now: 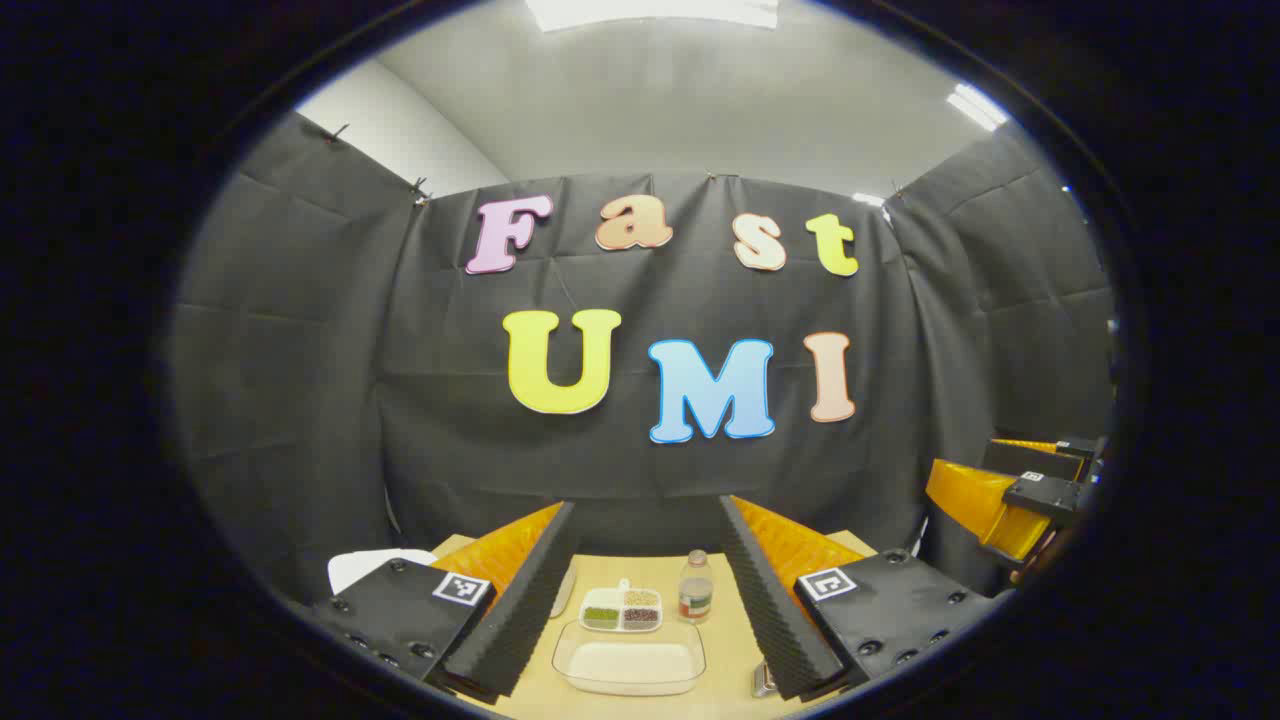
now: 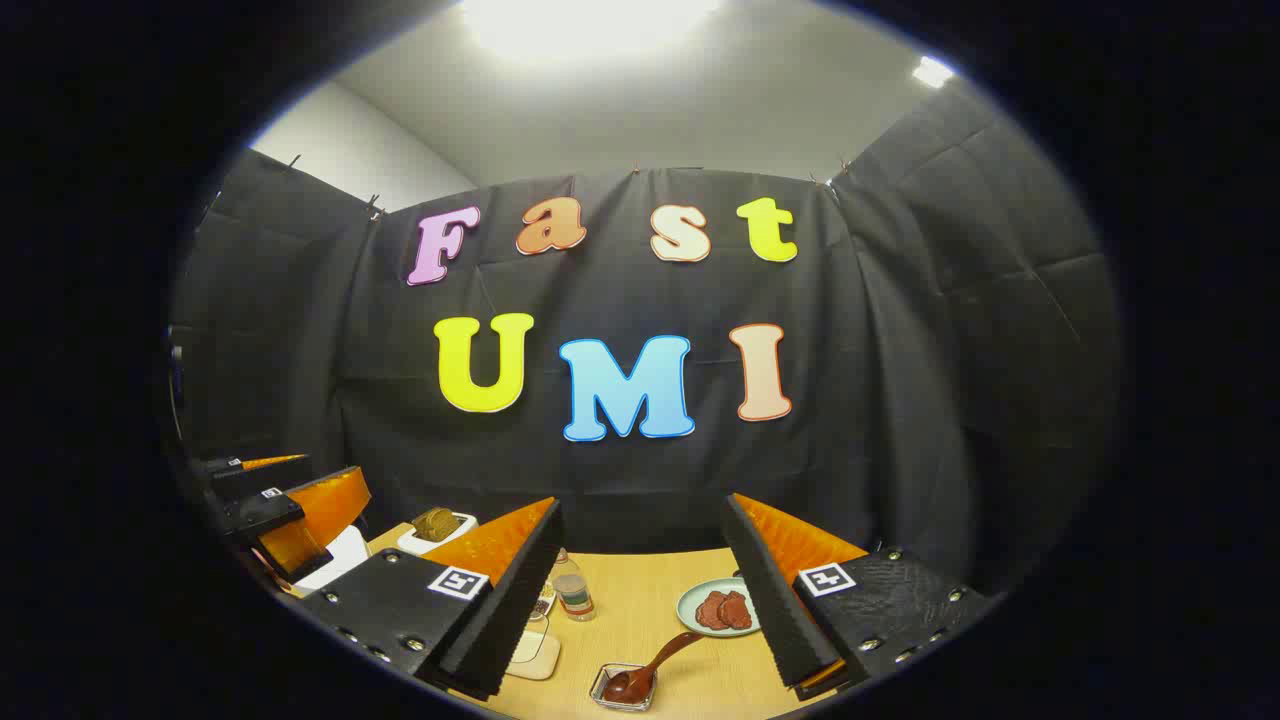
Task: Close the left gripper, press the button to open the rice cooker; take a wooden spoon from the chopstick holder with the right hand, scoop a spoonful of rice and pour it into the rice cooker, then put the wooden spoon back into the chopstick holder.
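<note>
Your left gripper [image 1: 640, 590] is up off the table [image 1: 720, 685] with its jaws spread wide apart, nothing between them. Looking down through that gap you've got a clear rectangular dish of rice [image 1: 628, 665] at the table's near edge, a small four-part tray of grains [image 1: 621, 609] just behind it, and a little bottle [image 1: 695, 588] beside the tray. Something white and rounded [image 1: 368, 566] pokes out past the left finger; can't tell if that's the rice cooker. Out at the right of this view you can spot your other gripper, well apart.

Your right gripper [image 2: 640, 590] is wide open too and holding nothing. Below its gap, near the table's front edge, a wooden spoon [image 2: 650, 672] lies with its bowl in a small square dish [image 2: 618, 690] and the handle tilted up toward a plate with reddish slices [image 2: 722, 607]. The same bottle stands further left, tucked against the left finger, which covers part of the rice dish. A white container with something brown in it [image 2: 437, 527] sits at the table's far left corner.
</note>
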